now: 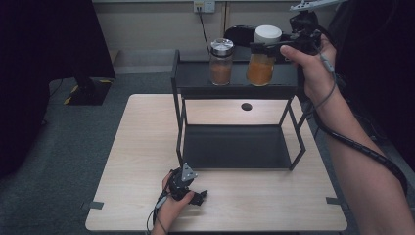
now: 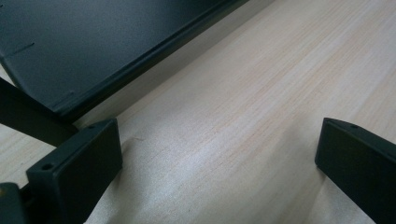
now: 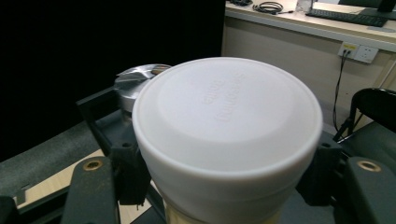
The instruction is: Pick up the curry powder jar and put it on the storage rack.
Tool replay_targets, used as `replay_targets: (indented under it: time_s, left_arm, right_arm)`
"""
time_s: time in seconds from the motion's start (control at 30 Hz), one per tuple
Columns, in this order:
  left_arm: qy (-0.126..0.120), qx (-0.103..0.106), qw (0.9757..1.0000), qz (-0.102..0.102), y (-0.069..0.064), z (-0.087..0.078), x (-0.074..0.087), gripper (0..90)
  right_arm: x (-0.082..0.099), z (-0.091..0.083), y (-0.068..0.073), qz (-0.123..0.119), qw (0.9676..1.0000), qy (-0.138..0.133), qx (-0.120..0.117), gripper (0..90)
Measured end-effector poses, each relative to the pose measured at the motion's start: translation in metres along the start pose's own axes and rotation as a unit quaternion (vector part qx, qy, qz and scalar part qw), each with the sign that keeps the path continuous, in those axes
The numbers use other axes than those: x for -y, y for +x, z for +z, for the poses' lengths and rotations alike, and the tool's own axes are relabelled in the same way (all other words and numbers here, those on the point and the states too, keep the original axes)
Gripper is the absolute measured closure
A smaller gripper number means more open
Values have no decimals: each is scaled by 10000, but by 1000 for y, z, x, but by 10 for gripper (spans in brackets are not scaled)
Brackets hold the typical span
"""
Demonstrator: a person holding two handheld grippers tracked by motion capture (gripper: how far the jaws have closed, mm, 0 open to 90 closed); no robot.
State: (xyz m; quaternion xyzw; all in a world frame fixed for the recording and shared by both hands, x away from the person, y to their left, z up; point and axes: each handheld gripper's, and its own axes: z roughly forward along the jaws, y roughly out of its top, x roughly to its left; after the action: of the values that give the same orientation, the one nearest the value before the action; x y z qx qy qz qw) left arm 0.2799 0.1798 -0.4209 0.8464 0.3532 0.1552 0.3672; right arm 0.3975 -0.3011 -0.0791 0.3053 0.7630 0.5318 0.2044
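Note:
A white-lidded jar (image 1: 262,62) of orange powder is at the right of the black rack's top shelf (image 1: 195,81). My right gripper (image 1: 263,47) comes in from the right and is shut on the jar just under its lid. I cannot tell whether its base touches the shelf. In the right gripper view the white lid (image 3: 226,121) sits between the black fingers (image 3: 126,172) of my right gripper (image 3: 225,179). A silver-lidded jar (image 1: 221,62) of brown powder stands to its left; its cap (image 3: 137,79) shows behind. My left gripper (image 1: 197,196) rests open on the table.
The rack's lower shelf (image 1: 235,147) stands on the wooden table (image 1: 147,147), and its front edge (image 2: 140,60) lies just ahead of my left gripper (image 2: 217,158). A round hole (image 1: 246,106) is in the tabletop behind the rack. A black chair (image 3: 373,116) stands beyond the table.

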Motion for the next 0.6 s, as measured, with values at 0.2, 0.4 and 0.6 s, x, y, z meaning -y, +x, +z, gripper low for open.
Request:
replay_targets:
  time_s: [0.2, 0.4, 0.6]
  left_arm:
    - [1, -1, 10000, 1, 0, 0, 0, 0]
    - [2, 0, 10000, 2, 0, 0, 0, 0]
    - [1, 0, 10000, 1, 0, 0, 0, 0]
  right_arm:
    - [-1, 5, -3, 71, 9999, -32, 122, 338]
    - [-2, 13, -4, 46, 9997, 36, 230, 338]
    - [0, 19, -5, 131, 9996, 7, 254, 338]
